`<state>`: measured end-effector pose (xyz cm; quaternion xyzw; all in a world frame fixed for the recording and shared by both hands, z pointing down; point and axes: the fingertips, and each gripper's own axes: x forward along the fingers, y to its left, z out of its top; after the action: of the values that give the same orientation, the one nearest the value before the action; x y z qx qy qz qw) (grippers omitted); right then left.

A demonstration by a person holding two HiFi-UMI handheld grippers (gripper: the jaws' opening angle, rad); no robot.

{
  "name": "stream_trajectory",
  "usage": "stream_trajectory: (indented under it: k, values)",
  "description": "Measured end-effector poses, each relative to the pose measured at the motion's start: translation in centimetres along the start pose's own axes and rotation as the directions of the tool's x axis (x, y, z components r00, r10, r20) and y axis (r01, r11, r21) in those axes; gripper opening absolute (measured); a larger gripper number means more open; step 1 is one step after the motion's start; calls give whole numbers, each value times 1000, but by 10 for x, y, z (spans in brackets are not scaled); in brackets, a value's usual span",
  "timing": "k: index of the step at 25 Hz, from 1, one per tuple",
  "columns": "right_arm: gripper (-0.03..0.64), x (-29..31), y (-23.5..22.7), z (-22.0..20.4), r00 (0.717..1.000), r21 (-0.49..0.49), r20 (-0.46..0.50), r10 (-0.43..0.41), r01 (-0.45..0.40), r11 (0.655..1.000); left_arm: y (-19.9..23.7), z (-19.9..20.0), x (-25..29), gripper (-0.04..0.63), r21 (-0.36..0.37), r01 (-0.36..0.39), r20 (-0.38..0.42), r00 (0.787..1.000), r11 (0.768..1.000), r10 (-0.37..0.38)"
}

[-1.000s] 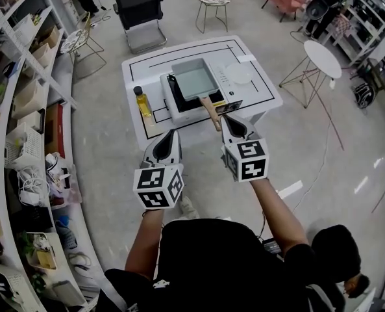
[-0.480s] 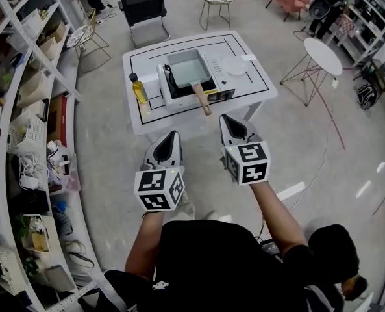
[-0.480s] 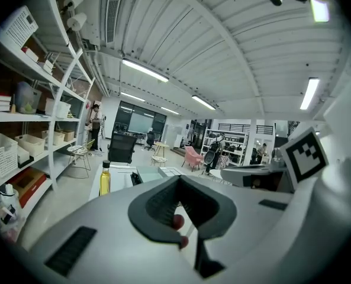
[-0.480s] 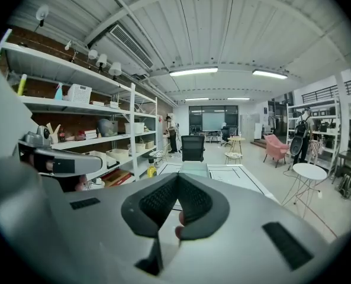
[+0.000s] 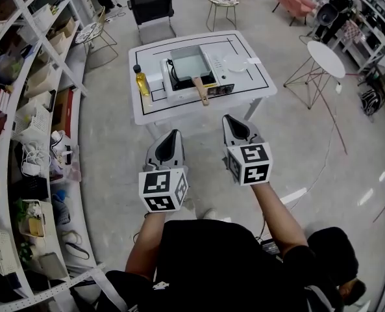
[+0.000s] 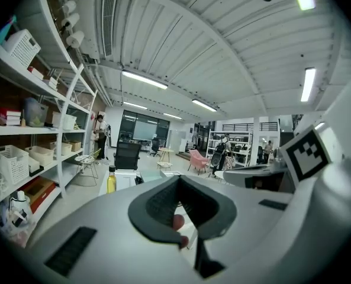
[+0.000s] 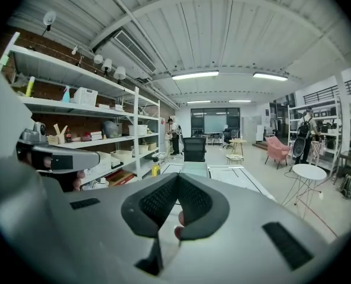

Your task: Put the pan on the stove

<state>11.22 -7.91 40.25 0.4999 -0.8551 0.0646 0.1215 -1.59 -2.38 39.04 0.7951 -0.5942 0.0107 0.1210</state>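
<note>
A smooth matt pale coating is seen inside the pan point(image 5: 189, 64), its handle point(image 5: 200, 91) looks wooden, the table point(image 5: 257, 86) is finished smooth white, the floor point(image 5: 114, 148) is polished and glossy, and the left gripper point(image 5: 172, 136) and right gripper point(image 5: 230, 121) are shelled in matt grey plastic with ribbed dark pads point(image 7: 157, 201).

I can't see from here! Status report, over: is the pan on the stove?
Left hand-held gripper, right hand-held gripper: shut, empty. Pan on stove. Nothing blocking.
</note>
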Motion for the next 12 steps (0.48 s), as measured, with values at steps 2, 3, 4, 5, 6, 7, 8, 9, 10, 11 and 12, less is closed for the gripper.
stream_trajectory:
  k: [2,3,4,5,6,7,8,9,10,11,12]
  values:
    - [2,-5,1,-2,1000,1,4,5,-5,1000,-3,0,-6,8,-9,-8,8,1000,1000,8]
    - [2,-7,2,-2,1000,3,6,6,-6,1000,-4,0,-9,8,-19,-12,12,1000,1000,12]
    - [2,-10,2,-3,1000,4,9,7,-7,1000,-5,-1,-12,8,-27,-13,14,1000,1000,13]
    - [2,-13,3,-3,1000,5,12,9,-9,1000,-6,-2,-15,8,-32,-12,13,1000,999,12]
    - [2,-15,4,-4,1000,6,16,10,-10,1000,-8,-3,-17,8,-35,-10,10,1000,999,11]
    - [2,-18,5,-4,1000,6,20,10,-11,1000,-9,-4,-19,8,-36,-9,8,1000,999,10]
    - [2,-20,5,-5,1000,6,23,11,-11,1000,-10,-5,-21,8,-35,-10,6,1000,999,10]
    - [2,-22,6,-6,1000,6,25,10,-10,1000,-11,-6,-23,8,-33,-11,6,1000,999,11]
    - [2,-23,6,-6,1000,6,27,10,-10,1000,-11,-6,-23,8,-31,-11,6,1000,999,11]
    - [2,-24,7,-7,1000,7,29,10,-10,1000,-12,-6,-24,8,-29,-10,6,1000,1000,10]
    - [2,-25,7,-7,999,9,32,10,-10,1000,-13,-6,-25,8,-28,-9,7,1000,1000,9]
